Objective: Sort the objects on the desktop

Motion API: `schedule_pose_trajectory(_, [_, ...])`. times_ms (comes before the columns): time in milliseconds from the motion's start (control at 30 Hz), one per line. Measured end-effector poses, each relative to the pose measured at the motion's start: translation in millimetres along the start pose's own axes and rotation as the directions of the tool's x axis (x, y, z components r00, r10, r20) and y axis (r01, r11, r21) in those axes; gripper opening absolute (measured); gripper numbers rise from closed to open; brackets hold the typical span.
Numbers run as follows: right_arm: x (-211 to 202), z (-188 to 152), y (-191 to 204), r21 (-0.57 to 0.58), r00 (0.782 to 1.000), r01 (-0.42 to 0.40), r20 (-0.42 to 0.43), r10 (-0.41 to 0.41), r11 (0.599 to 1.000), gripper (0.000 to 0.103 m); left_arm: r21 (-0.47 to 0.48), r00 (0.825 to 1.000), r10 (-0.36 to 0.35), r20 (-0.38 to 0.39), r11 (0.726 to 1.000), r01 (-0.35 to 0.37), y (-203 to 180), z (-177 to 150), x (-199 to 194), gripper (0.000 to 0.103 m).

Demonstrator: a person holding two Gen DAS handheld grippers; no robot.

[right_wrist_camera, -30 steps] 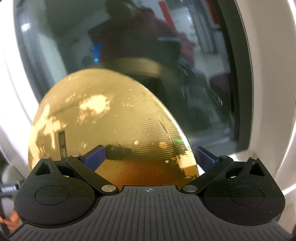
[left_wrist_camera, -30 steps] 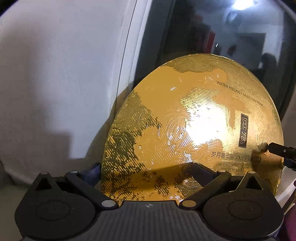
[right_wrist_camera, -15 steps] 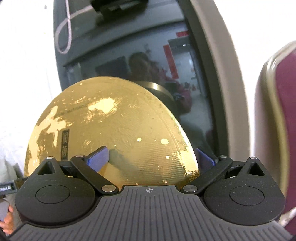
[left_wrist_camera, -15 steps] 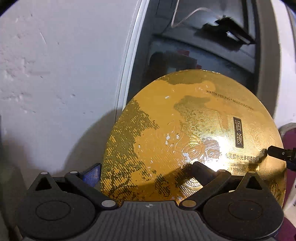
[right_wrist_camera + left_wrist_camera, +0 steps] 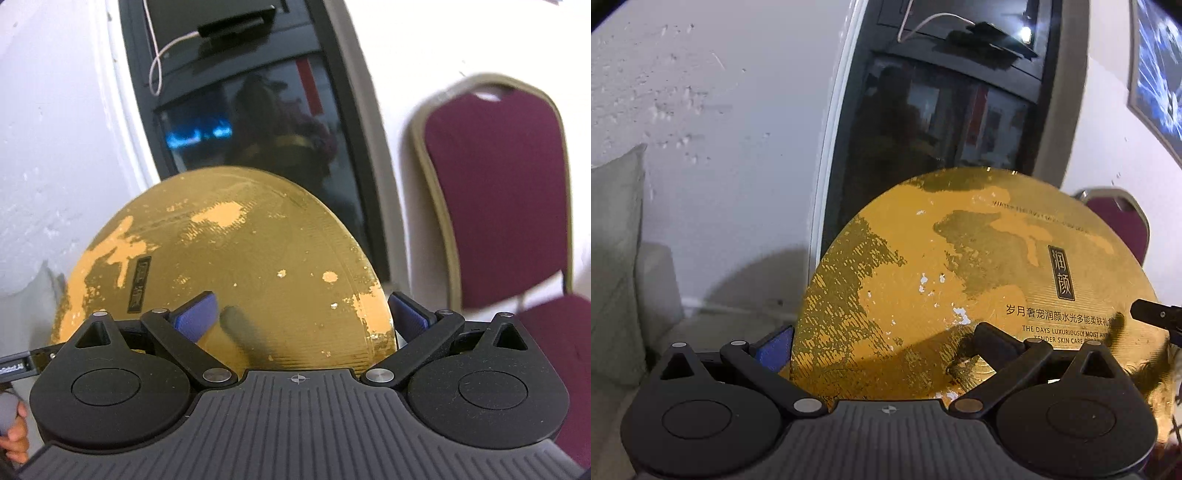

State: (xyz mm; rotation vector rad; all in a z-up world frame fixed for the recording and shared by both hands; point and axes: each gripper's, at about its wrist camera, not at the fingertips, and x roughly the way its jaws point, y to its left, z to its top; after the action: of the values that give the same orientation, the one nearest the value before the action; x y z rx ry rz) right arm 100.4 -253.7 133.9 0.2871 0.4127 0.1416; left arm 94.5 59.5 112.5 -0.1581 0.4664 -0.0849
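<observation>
A round gold gift box [image 5: 960,280] with Chinese and English print is held up in the air between both grippers. My left gripper [image 5: 884,343] is shut on its lower left rim, with one blue pad [image 5: 775,347] behind the edge. My right gripper [image 5: 301,315] is shut on the box [image 5: 240,266] at its right rim, and its blue pads [image 5: 195,314] press the face and back. In the left wrist view, the tip of the right gripper [image 5: 1156,317] touches the far edge of the box. The underside of the box is hidden.
A dark glass door [image 5: 942,129] with a white cable on top stands straight ahead in a white wall. A maroon chair [image 5: 498,203] is to the right, and a pale sofa cushion [image 5: 617,258] to the left. A hand [image 5: 14,439] shows at the lower left.
Both grippers have drawn back from the glass with the box still held. The top of the door, the chair and the cushion have come into view.
</observation>
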Motion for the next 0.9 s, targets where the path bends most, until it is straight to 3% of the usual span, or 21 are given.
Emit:
schedule_pose_trajectory(167, [-33.4, -27.1, -7.8, 0.003, 0.998, 0.028, -0.056, -0.028, 1.000, 0.101, 0.003, 0.998, 0.017, -0.053, 1.000, -0.017, -12.9, -27.4, -19.5, 0.101])
schedule_pose_trajectory(333, [-47.4, -38.7, -24.2, 0.083, 0.993, 0.058, -0.105, -0.049, 0.995, 0.101, -0.008, 0.995, 0.011, -0.104, 1.000, -0.012, -25.5, -49.6, -18.8, 0.101])
schedule_pose_trajectory(700, [-94.4, -52.2, -57.9, 0.078, 0.973, 0.197, -0.138, -0.185, 0.977, 0.101, -0.073, 0.972, -0.104, -0.208, 0.993, 0.091, -52.5, -71.9, 2.6, 0.101])
schedule_pose_trajectory(900, [-115.0, -52.3, -72.8, 0.062, 0.947, 0.293, -0.157, -0.280, 0.954, 0.101, -0.063, 0.954, -0.165, -0.250, 0.986, 0.154, -80.7, -80.9, 5.1, 0.101])
